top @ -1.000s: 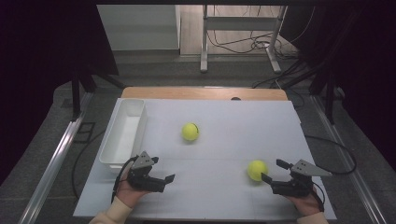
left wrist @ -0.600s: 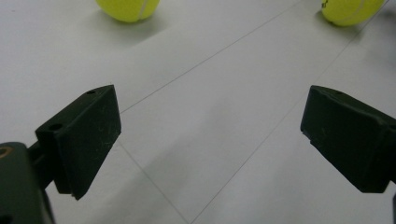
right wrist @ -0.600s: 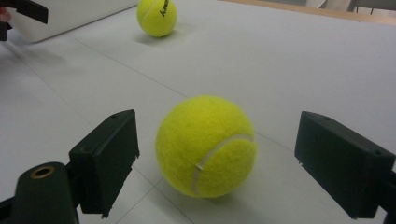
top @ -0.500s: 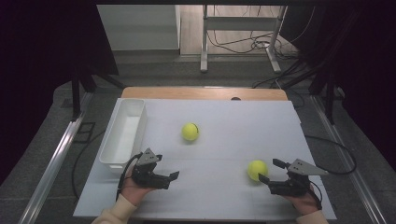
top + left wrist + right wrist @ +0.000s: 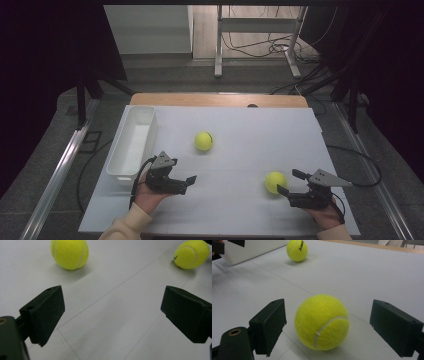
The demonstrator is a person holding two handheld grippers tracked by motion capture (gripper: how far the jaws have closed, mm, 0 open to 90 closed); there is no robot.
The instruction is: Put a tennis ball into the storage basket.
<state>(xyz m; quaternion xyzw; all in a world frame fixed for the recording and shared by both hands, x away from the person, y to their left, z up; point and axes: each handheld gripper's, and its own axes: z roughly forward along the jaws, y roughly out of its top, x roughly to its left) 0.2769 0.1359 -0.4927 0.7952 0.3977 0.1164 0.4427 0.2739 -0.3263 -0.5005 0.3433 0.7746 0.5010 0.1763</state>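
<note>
**Right jaws line up on the near ball**

While the near ball (image 5: 275, 182) sits at the lower right of the high view, we have the right gripper (image 5: 290, 182) just beside it, jaws spread wide and low over the white surface (image 5: 240, 205). In the right gripper view that ball (image 5: 322, 322) lies between the two black jaws without touching either, which we judge to be the reason for the wide opening: it leaves room to slide around the ball before closing. The gripper lies flat because a round ball is best caught across its middle, and a push from one jaw alone could send it rolling.

The left gripper (image 5: 189, 182) waits at the lower left of centre, its jaws also spread and pinching nothing. Its own view looks across the bare surface toward the far ball (image 5: 69, 253) at upper left of that frame. In the high view that second ball (image 5: 203, 141) rests near the middle, well apart from both grippers. The white bin (image 5: 131, 145) stands along the left edge, a likely place for the balls to go.
</note>
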